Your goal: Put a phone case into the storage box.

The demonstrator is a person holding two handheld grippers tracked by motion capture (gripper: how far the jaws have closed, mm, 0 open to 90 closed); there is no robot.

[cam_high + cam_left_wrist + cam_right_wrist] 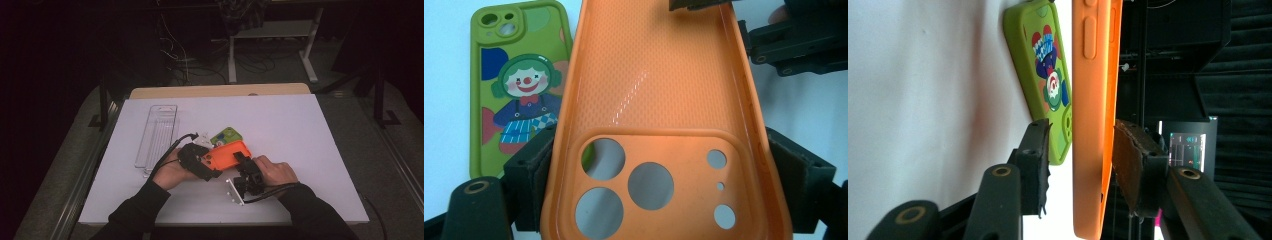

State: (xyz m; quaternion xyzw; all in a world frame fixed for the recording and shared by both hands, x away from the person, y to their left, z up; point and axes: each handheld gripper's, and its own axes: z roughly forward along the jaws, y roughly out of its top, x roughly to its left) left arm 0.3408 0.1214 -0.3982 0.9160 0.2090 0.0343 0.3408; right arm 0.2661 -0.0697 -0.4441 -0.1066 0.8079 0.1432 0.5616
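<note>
My left gripper (212,164) (663,175) is shut on an orange phone case (227,154) (654,90) (1090,100), clamping it across its width at the camera-hole end and holding it above the white table. My right gripper (243,161) (1083,145) straddles the case's other end edge-on. One pad sits against the case's open side, and a gap separates the other pad from its back. A green phone case (226,135) (514,90) (1045,75) printed with a clown lies flat on the table just beyond the orange one.
A long clear plastic tray (157,132) lies at the table's left. The white table top (310,150) stretches bare to the right. A small white bracket (234,192) sits by my right gripper near the front edge. Desk legs and cables stand on the dark floor behind.
</note>
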